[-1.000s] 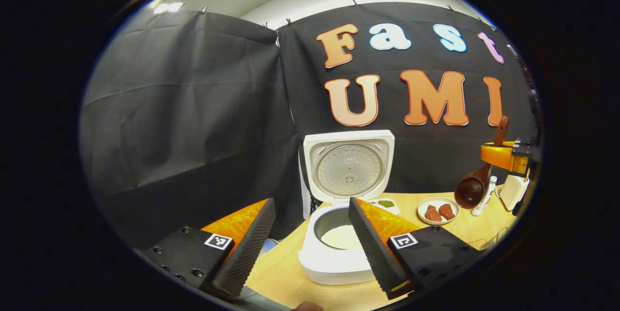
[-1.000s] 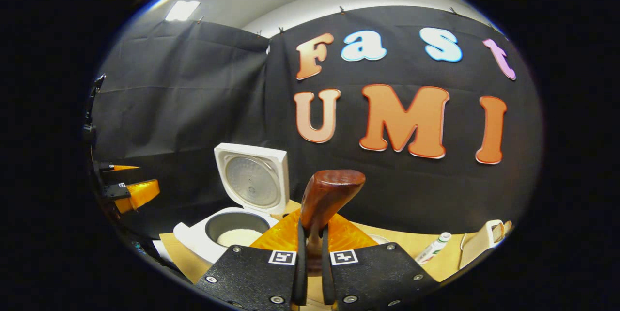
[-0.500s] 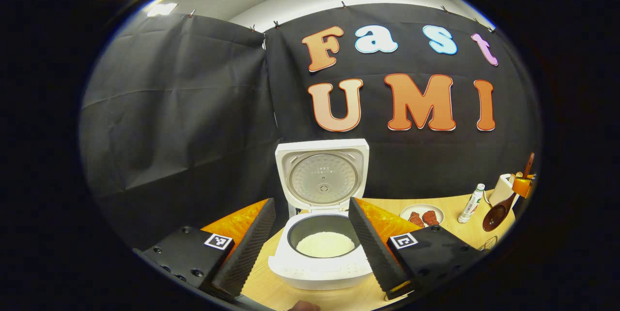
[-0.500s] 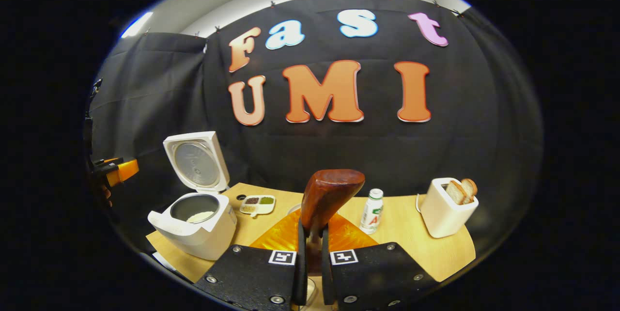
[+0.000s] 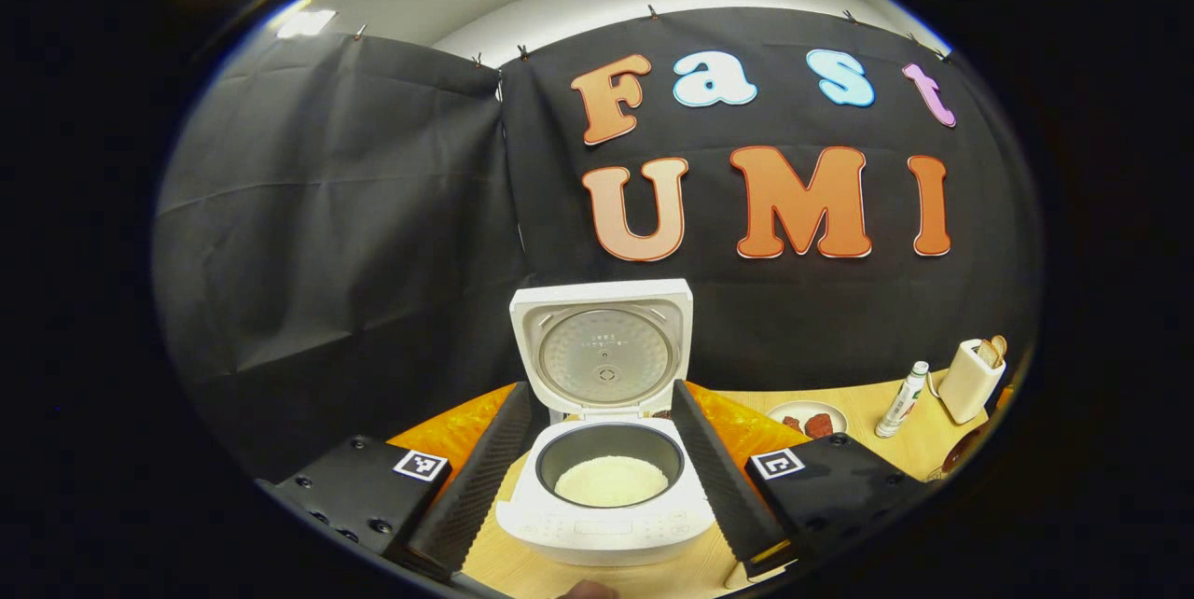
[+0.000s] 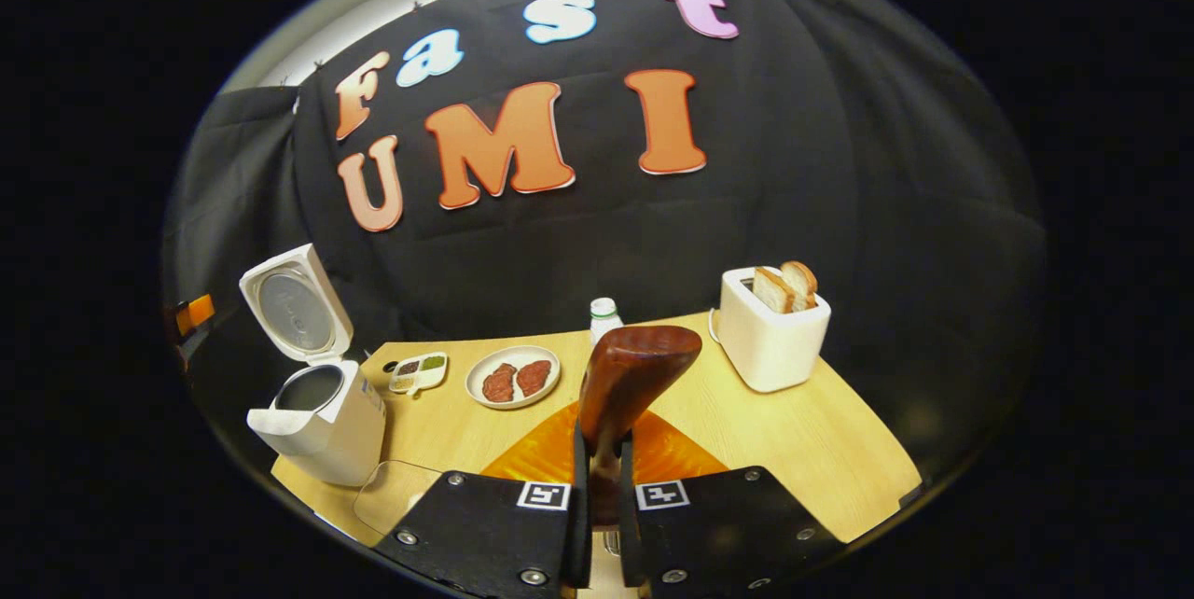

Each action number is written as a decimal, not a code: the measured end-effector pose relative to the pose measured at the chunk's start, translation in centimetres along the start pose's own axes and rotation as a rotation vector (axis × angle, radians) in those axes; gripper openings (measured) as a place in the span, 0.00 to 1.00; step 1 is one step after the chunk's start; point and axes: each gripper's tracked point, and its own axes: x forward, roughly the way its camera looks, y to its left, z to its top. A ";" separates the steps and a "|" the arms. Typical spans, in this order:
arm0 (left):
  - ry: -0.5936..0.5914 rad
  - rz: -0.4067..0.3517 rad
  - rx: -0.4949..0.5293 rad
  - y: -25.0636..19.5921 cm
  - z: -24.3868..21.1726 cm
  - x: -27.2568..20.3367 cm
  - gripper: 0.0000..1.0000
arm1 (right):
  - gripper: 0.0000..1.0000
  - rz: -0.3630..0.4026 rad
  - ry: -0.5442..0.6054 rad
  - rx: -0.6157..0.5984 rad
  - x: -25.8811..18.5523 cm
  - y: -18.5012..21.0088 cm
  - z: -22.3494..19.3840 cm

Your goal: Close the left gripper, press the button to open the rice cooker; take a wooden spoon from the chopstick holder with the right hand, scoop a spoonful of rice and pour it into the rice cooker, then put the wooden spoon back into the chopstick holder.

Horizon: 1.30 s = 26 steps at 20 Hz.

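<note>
The white rice cooker (image 5: pixel 606 524) stands with its lid (image 5: pixel 604 352) raised, and white rice (image 5: pixel 611 480) lies in its pot. My left gripper (image 5: pixel 600 391) is open, its fingers framing the cooker from the near side and touching nothing. My right gripper (image 6: pixel 602 450) is shut on the handle of the dark wooden spoon (image 6: pixel 639 370), whose bowl stands upright above the fingers. The spoon is over the table's middle front, well right of the cooker (image 6: pixel 322 417). I cannot tell whether anything is in the spoon's bowl.
On the wooden table (image 6: pixel 821 450) stand a white toaster (image 6: pixel 772 333) with bread, a small bottle (image 6: pixel 603 312), a plate of meat (image 6: pixel 513 377) and a small condiment tray (image 6: pixel 418 372). A clear container (image 6: pixel 396 492) sits at the front edge beside the cooker.
My right gripper has swung right with the spoon, away from the cooker and toward the table's middle. My left gripper has shifted so the cooker sits centred between its open fingers.
</note>
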 end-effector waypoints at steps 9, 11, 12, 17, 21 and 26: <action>-0.063 0.068 0.004 1.7 2.7 0.9 1.00 | 0.12 -0.089 0.059 0.136 1.3 -4.4 -5.3; -0.077 0.083 0.001 2.1 3.6 1.4 1.00 | 0.12 -0.086 0.081 0.187 1.7 -4.7 -6.6; -0.083 0.088 -0.003 2.4 4.1 1.7 1.00 | 0.12 -0.085 0.087 0.206 2.0 -4.8 -7.2; -0.119 0.101 -0.007 3.1 6.4 2.8 1.00 | 0.12 -0.083 0.104 0.264 2.8 -5.3 -9.4; -0.118 0.047 -0.055 2.4 8.3 4.3 1.00 | 0.14 -0.069 0.105 0.280 3.1 -5.5 -10.1; -0.096 0.007 -0.083 2.2 10.3 6.9 1.00 | 0.27 -0.083 0.086 0.267 2.8 -6.3 -9.6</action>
